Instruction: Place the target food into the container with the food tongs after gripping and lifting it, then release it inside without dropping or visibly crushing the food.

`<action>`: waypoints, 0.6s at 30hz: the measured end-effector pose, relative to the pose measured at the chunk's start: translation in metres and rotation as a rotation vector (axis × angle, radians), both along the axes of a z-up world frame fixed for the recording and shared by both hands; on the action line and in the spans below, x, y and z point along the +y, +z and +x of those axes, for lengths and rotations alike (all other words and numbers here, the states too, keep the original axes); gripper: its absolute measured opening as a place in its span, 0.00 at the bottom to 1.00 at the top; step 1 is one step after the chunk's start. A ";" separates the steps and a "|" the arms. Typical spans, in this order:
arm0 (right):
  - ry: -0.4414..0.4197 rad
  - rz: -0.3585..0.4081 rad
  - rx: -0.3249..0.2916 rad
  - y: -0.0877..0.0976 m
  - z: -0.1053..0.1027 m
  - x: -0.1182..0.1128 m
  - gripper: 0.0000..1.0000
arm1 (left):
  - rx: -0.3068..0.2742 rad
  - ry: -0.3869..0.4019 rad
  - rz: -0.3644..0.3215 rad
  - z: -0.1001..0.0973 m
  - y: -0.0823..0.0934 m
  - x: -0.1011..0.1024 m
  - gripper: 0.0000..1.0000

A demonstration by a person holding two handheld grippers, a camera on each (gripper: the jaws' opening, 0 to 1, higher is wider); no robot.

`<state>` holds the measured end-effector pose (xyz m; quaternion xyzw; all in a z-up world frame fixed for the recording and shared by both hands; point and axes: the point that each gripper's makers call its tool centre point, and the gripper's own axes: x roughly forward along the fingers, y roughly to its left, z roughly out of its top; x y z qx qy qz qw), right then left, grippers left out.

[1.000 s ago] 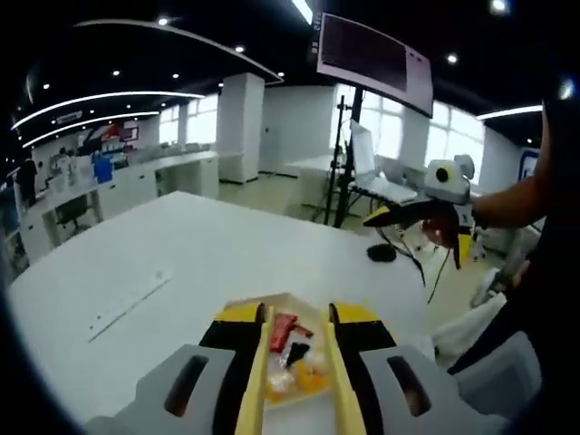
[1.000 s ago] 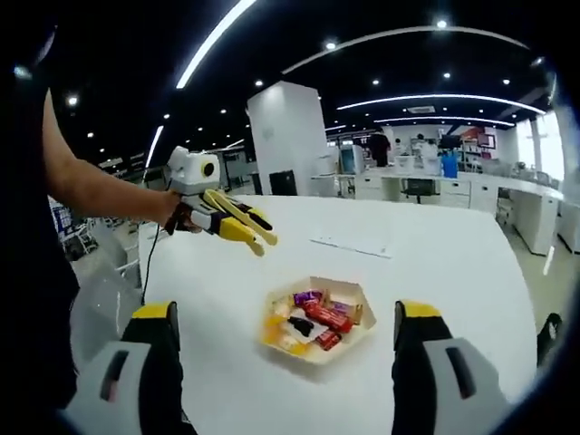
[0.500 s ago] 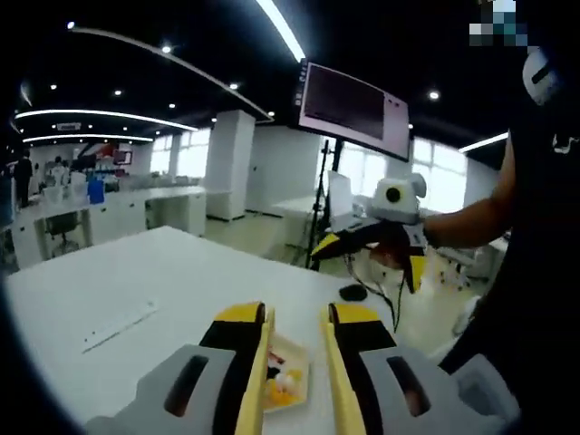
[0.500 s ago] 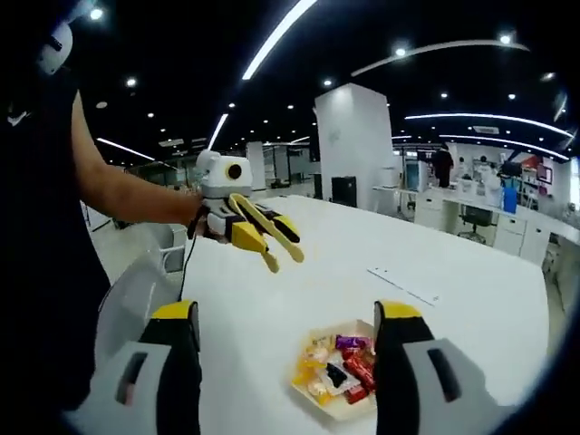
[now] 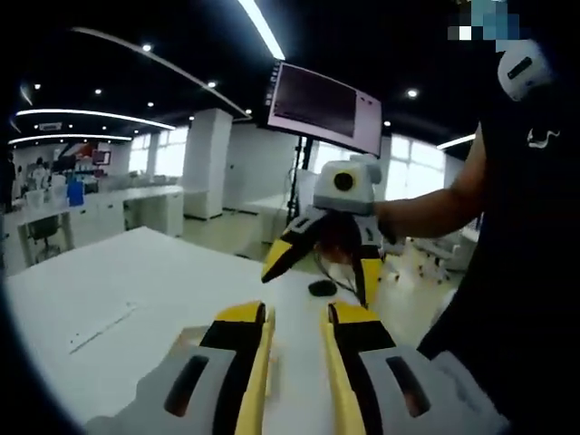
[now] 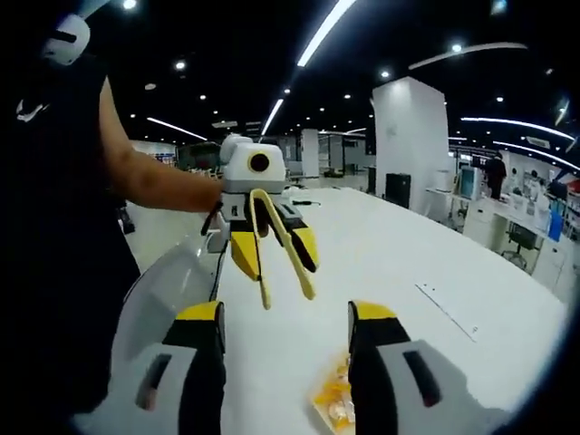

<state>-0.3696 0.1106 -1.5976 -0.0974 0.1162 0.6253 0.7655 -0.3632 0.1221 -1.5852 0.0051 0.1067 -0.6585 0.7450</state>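
Left gripper view, left to right. Logged long white surface point(image 5: 136, 281) running off toward the office background. Logged left tongs point(image 5: 297, 313), yellow-and-black on grey bodies, low in the view: parted by a narrow gap, nothing between them. Logged right tongs point(image 5: 319, 276) beyond them, held up in a person's hand above the surface, spread wide and empty.

Right gripper view, left to right. Saw left tongs point(image 6: 288, 297) hanging tips-down over the surface point(image 6: 435, 263), narrowly parted, carrying nothing. Saw right tongs point(image 6: 288, 317) wide apart at the bottom of the view. Found shallow beige tray point(image 6: 323, 399) with yellow-wrapped sweets point(image 6: 337, 403) resting on the surface low between these jaws, well below both pairs of tips.

Judged step in hand: approach only; no sweet gripped or lifted yet. Could not tell which vessel was meant as the container. Next move, as judged: lower one pair onto a single sweet, straddle it, and close gently to avoid crushing.
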 end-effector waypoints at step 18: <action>0.120 -0.047 0.016 0.003 -0.028 0.025 0.32 | -0.006 -0.079 -0.066 -0.033 0.009 -0.007 0.23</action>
